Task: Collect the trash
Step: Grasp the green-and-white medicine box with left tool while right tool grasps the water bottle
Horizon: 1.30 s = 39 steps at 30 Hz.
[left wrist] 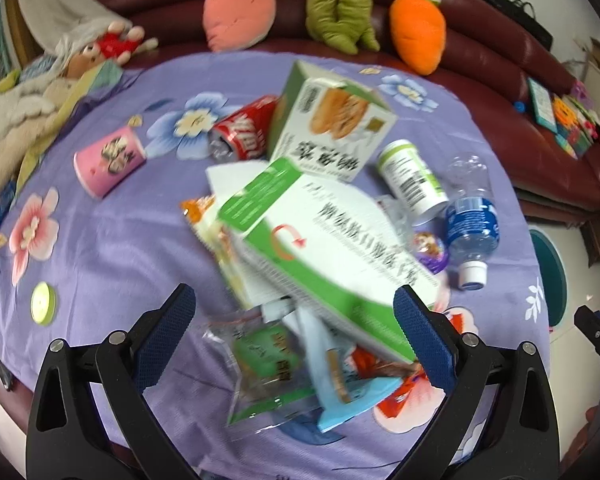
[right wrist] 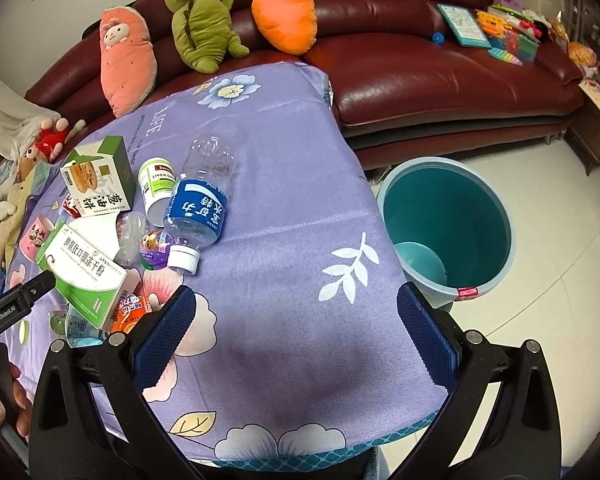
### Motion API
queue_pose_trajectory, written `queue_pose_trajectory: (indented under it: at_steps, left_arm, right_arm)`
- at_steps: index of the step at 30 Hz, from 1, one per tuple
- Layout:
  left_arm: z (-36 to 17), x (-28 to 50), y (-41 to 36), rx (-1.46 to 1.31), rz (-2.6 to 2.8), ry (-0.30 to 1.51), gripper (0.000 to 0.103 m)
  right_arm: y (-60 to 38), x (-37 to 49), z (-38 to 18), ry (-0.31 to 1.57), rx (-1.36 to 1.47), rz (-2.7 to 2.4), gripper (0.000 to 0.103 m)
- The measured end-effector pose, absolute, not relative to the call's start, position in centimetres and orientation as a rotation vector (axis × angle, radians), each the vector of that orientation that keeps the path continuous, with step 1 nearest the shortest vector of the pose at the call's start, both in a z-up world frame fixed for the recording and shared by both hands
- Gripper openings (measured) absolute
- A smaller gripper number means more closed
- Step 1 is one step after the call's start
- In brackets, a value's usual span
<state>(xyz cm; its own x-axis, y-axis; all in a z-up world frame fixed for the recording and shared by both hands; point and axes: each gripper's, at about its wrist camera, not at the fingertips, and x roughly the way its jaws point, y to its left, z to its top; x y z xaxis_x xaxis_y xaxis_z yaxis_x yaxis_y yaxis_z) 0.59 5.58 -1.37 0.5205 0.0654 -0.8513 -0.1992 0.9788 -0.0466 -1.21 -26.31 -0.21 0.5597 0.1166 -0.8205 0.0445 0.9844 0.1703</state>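
Trash lies heaped on a purple flowered tablecloth (left wrist: 100, 240). My left gripper (left wrist: 294, 326) is open above the pile, its fingers either side of a green-and-white medicine box (left wrist: 324, 248) and clear snack wrappers (left wrist: 268, 368). Behind are a food box (left wrist: 332, 124), a crushed red can (left wrist: 244, 132), a pink cup (left wrist: 108, 160), a white pill bottle (left wrist: 412, 176) and a clear water bottle (left wrist: 470, 216). My right gripper (right wrist: 296, 334) is open and empty over bare cloth. The water bottle (right wrist: 200, 208) and medicine box (right wrist: 84, 276) lie to its left. A teal trash bin (right wrist: 448, 228) stands on the floor at the right.
A dark red sofa (right wrist: 420, 80) with plush toys, among them an orange carrot (right wrist: 284, 16), runs behind the table. Books and toys lie on its right end. A green tape roll (left wrist: 43, 303) sits on the cloth at left. The table edge drops off beside the bin.
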Motion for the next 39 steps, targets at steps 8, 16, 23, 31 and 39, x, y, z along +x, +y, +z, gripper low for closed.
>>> queue_pose_trajectory:
  at_steps: [8, 16, 23, 31, 39]
  left_arm:
    - [-2.1, 0.4, 5.9, -0.203, 0.148, 1.065, 0.099]
    - [-3.9, 2.2, 5.5, -0.317, 0.117, 1.08, 0.098]
    - [-4.5, 3.9, 5.1, -0.358, 0.049, 1.079, 0.062]
    - [-2.7, 6.4, 2.9, -0.224, -0.054, 1.071, 0.047]
    - [-2.3, 5.9, 0.1, -0.192, 0.059, 1.084, 0.091]
  right_arm:
    - [-26.5, -0.4, -1.4, 1.0, 0.185, 0.074, 0.097]
    - [-26.7, 0.8, -2.2, 1.023, 0.151, 0.118, 0.097]
    - [-26.9, 2.1, -3.5, 1.061, 0.144, 0.12, 0.097]
    - [-26.8, 2.7, -4.7, 1.103, 0.151, 0.125, 0.097]
    - [-27.2, 3.1, -5.3, 1.113, 0.159, 0.126, 0.097]
